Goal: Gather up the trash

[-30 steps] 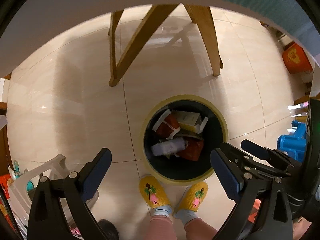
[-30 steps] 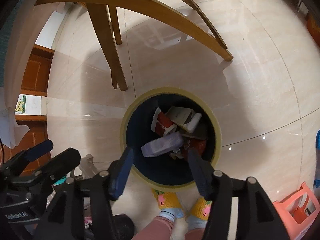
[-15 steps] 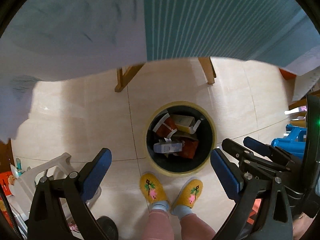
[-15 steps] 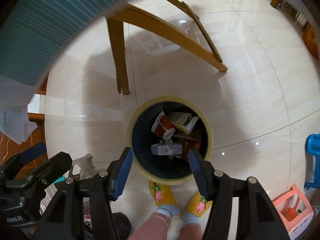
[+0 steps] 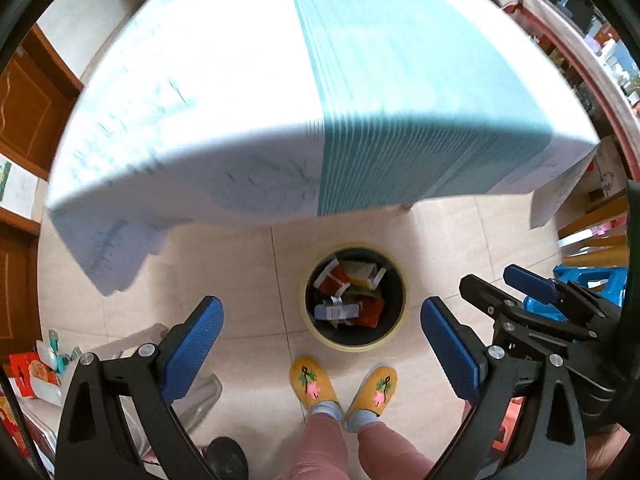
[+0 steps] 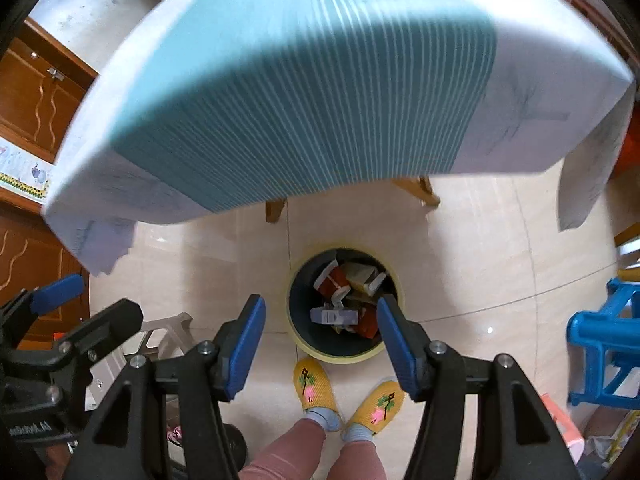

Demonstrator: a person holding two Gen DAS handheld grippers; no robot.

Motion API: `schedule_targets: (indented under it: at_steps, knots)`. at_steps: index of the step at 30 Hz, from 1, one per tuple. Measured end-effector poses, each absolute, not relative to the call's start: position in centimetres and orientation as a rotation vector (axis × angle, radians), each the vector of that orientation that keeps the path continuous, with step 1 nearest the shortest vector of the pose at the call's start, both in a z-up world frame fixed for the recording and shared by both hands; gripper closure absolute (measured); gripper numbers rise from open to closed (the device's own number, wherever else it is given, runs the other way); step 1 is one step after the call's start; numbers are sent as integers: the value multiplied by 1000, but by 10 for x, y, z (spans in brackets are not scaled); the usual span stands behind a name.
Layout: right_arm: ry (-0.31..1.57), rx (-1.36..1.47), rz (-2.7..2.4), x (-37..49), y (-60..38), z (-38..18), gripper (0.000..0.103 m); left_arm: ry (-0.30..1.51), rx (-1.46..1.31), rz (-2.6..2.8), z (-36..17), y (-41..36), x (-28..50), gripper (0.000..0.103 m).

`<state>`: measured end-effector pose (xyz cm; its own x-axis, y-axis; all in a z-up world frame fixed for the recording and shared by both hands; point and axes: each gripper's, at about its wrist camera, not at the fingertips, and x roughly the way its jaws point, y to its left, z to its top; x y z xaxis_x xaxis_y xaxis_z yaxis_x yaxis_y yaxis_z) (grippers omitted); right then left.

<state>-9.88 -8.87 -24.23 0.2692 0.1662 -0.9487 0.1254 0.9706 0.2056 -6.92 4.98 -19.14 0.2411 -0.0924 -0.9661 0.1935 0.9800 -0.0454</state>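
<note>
A round bin with a yellowish rim stands on the tiled floor, far below both grippers. Inside lie several pieces of trash: a pale box, red cartons and a yellow-white packet. My left gripper points down with its blue pads wide apart and nothing between them. My right gripper also hangs open and empty above the bin. Each gripper shows at the edge of the other's view.
A table covered with a white and teal striped cloth fills the upper half. The person's yellow slippers stand just before the bin. A blue stool is at right, a pale stool at left, wooden cabinets beyond.
Both grippers have risen high above the bin, which now looks smaller. The tabletop has come into view where only wooden legs showed. The pale box has settled in the bin.
</note>
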Motion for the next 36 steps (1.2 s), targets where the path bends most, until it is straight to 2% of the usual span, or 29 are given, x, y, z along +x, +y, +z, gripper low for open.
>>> schedule_targets:
  at_steps: [18, 28, 36]
  knots:
    - [1053, 225, -30, -117, -67, -58, 44, 1017, 87, -162, -33, 77, -71, 5]
    - [939, 180, 11, -114, -61, -3, 44, 918, 62, -100, 13, 71, -73, 5]
    - [887, 130, 78, -101, -70, 18, 44, 898, 37, -44, 27, 57, -75, 5]
